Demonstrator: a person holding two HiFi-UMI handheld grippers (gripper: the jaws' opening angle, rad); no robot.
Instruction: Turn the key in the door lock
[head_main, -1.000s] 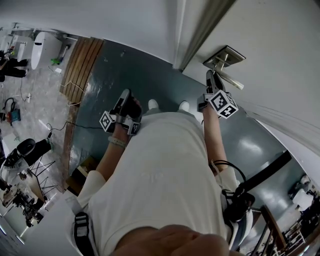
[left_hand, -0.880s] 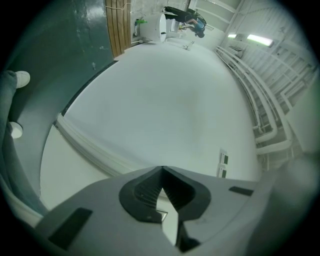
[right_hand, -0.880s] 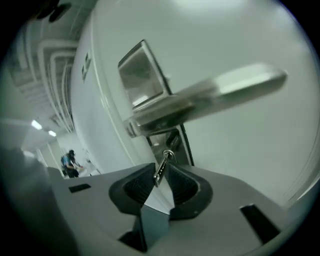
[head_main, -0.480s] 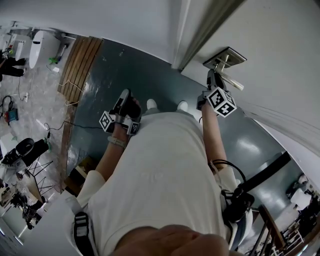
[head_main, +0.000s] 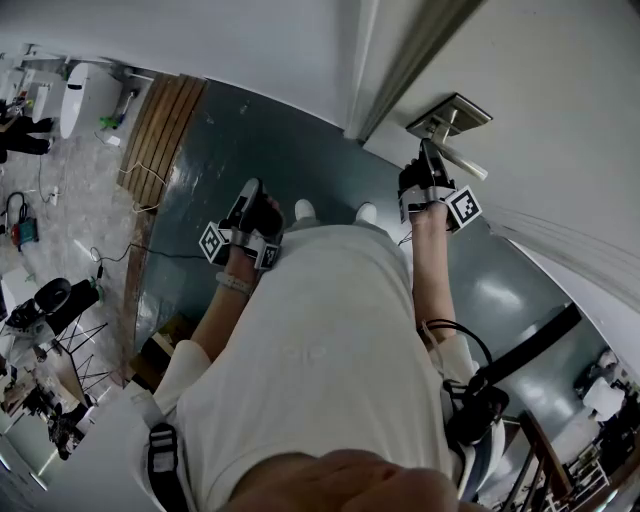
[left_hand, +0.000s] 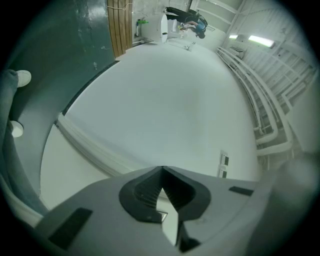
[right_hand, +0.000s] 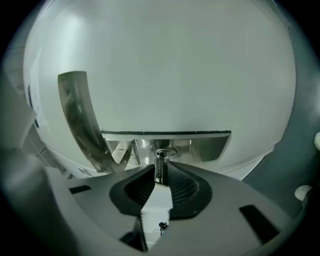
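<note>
A small metal key (right_hand: 160, 173) with a white head (right_hand: 157, 200) sits in the lock cylinder (right_hand: 166, 152) of a steel plate (right_hand: 200, 146) on the white door (head_main: 560, 110). My right gripper (right_hand: 161, 166) points level at the plate (head_main: 456, 111), just under the handle lever (right_hand: 80, 115). Its jaws have just been closing, with the key between the pads, and they grip it. My left gripper (head_main: 247, 205) hangs apart over the dark floor, shut with nothing in it. In its own view the left gripper (left_hand: 161, 172) faces a bare white wall.
The door's edge and frame (head_main: 395, 70) run up left of the lock. Dark green floor (head_main: 250, 130) lies below, with my shoes (head_main: 305, 208) near the threshold. A wooden strip (head_main: 165, 120), cables and equipment (head_main: 40, 300) lie at the far left.
My right gripper has rolled about its own axis at the lock, so its marker cube now sits to the right of the hand. The left gripper has stayed put.
</note>
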